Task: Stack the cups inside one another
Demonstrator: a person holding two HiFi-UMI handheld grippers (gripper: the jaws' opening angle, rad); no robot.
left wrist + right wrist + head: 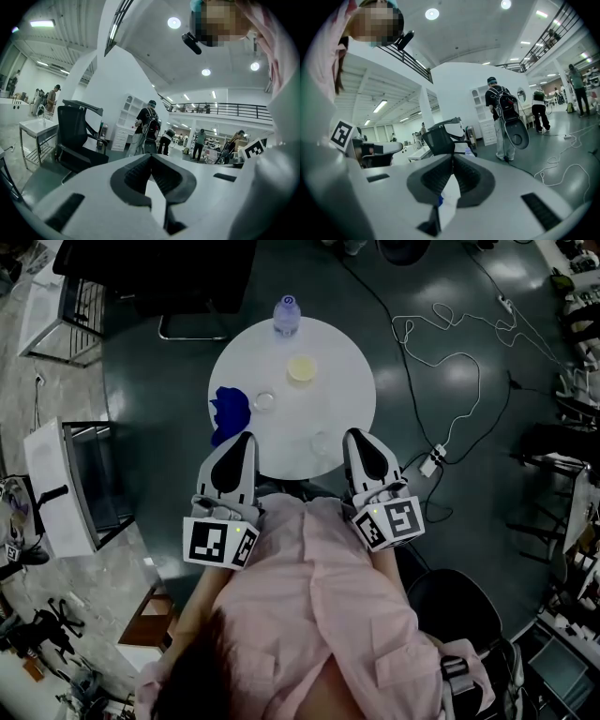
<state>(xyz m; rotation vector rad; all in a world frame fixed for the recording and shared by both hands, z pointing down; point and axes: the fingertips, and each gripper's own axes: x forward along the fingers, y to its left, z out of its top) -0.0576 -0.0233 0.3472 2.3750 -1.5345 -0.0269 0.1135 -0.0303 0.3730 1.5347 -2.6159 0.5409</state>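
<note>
Both the left gripper (pixel 247 439) and right gripper (pixel 355 437) are hovering closed and empty at the round table's (pixel 352 371) near edge, apparently poised before reaching for the yellow cup (pixel 301 368).

Dark floor (pixel 150 362), round table (pixel 337 399), black chair (pixel 75 140)

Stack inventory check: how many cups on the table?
3: pale yellow cup toward far edge; clear plastic cup by the blue cloth; second clear plastic cup by the right gripper. Nested ones may hide.
</note>
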